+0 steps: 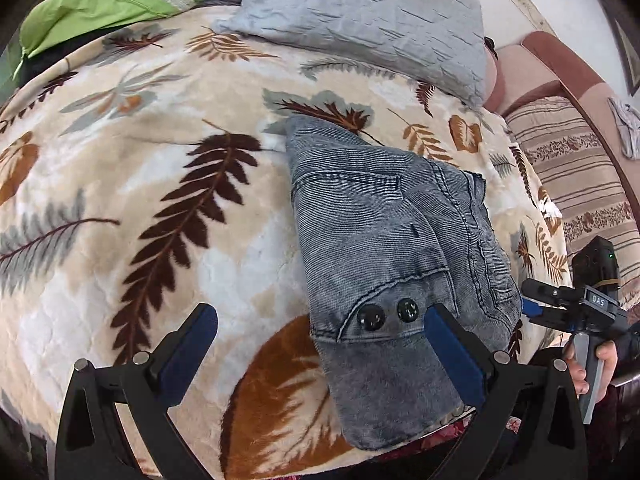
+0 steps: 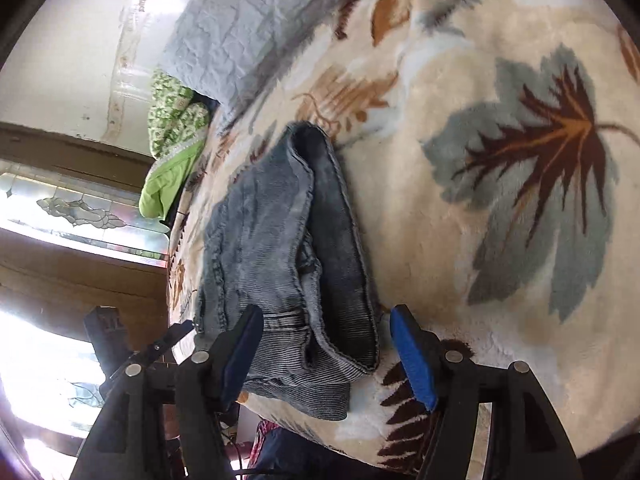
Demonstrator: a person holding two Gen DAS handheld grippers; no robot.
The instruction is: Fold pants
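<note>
On the bed, near its front edge, the folded pants (image 1: pixel 384 248) lie as a compact grey-blue bundle on the leaf-patterned blanket (image 1: pixel 140 200), with two dark buttons facing up at their near end. My left gripper (image 1: pixel 320 344) hangs above that near end with its jaws spread wide and nothing pressed between them; its right finger (image 1: pixel 452 356) overlaps the denim in the view, and I cannot tell whether it touches the cloth. My right gripper (image 2: pixel 326 344) is released too, its blue pads standing either side of the near corner of the pants (image 2: pixel 288 264) without pressing on them. How many layers the bundle has is hard to judge; in the right wrist view a rolled fold runs along its right side and hides what lies beneath. The near hem hangs over the bed edge, and below it only a scrap of reddish patterned fabric shows, too cut off to name. From the left wrist view my right gripper appears at the right border, held by a hand (image 1: pixel 588 364) that is partly cropped. Left of the pants the blanket lies open and flat for a wide stretch. At the far side a grey quilted pillow (image 1: pixel 360 12) and a green cloth (image 1: pixel 96 12) close off the room, and a striped cushion (image 1: pixel 568 168) bounds the right.
</note>
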